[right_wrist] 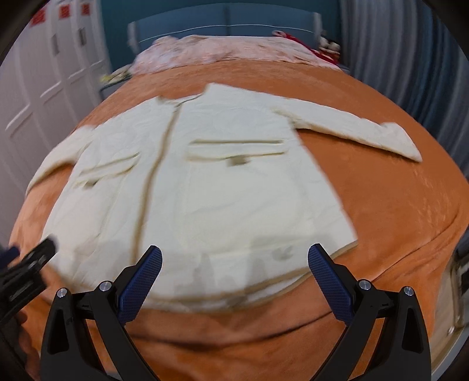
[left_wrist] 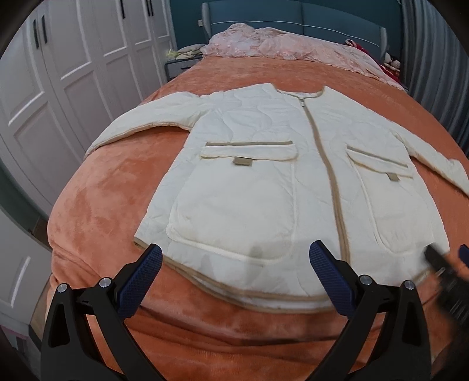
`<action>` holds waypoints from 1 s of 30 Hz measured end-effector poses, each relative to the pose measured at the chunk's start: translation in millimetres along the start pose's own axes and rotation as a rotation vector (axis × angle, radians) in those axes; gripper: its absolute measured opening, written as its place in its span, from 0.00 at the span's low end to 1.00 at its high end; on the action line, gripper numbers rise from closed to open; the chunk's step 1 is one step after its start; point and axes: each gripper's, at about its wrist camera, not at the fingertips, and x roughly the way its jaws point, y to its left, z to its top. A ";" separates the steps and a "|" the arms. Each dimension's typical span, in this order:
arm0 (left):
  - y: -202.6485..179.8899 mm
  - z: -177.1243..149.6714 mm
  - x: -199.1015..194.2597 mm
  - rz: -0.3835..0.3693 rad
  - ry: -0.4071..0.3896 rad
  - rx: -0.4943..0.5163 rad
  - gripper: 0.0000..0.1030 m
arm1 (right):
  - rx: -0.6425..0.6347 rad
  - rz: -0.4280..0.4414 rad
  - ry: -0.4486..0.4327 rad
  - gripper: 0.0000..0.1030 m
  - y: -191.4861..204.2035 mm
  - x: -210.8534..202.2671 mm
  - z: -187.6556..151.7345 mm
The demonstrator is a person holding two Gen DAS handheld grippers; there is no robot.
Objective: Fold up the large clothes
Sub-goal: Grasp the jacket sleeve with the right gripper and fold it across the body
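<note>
While an orange plush blanket (left_wrist: 111, 205) covers the bed and fills most of both frames, a cream quilted jacket (left_wrist: 263, 181) lies flat on it at centre frame, front up, zipped along a tan strip, collar toward the teal headboard (left_wrist: 293, 17) at the top. Its sleeves spread to either side, and two flap pockets (left_wrist: 249, 152) with tan trim sit on the chest; what is inside them cannot be seen. A pink crumpled quilt (left_wrist: 293, 47) lies at the top of the frame, white wardrobe doors (left_wrist: 73, 64) at upper left. At the bottom, the left gripper (left_wrist: 234, 263) hangs over the jacket's hem with blue pads spread wide, gripping nothing. The right gripper (right_wrist: 234, 263), in a blurred view, appears equally spread above the hem's other half, empty.
</note>
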 end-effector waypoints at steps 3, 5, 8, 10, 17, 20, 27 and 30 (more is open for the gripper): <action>5.8 9.7 12.1 0.005 0.016 -0.026 0.95 | 0.118 -0.014 -0.006 0.95 -49.3 13.1 24.1; 9.4 16.9 20.3 0.016 0.024 -0.044 0.95 | 0.209 -0.035 -0.010 0.95 -89.9 24.6 42.5; 11.6 27.1 31.3 0.020 0.029 -0.060 0.95 | 0.320 -0.025 -0.031 0.95 -150.5 42.6 68.1; 9.7 34.5 41.8 0.011 0.039 -0.050 0.95 | 0.364 -0.038 -0.042 0.95 -189.0 57.8 83.0; -0.4 53.6 72.0 0.016 0.064 -0.057 0.95 | 0.551 -0.172 -0.099 0.95 -299.8 108.3 114.1; -9.2 62.4 84.5 0.008 0.065 -0.051 0.95 | 0.666 -0.186 -0.116 0.95 -343.0 130.3 121.5; -33.2 82.0 111.6 -0.011 0.085 -0.031 0.95 | 0.804 -0.201 -0.090 0.95 -400.5 177.3 133.3; -36.6 86.8 121.9 -0.008 0.096 -0.034 0.95 | 0.854 -0.203 -0.124 0.95 -412.3 181.6 134.2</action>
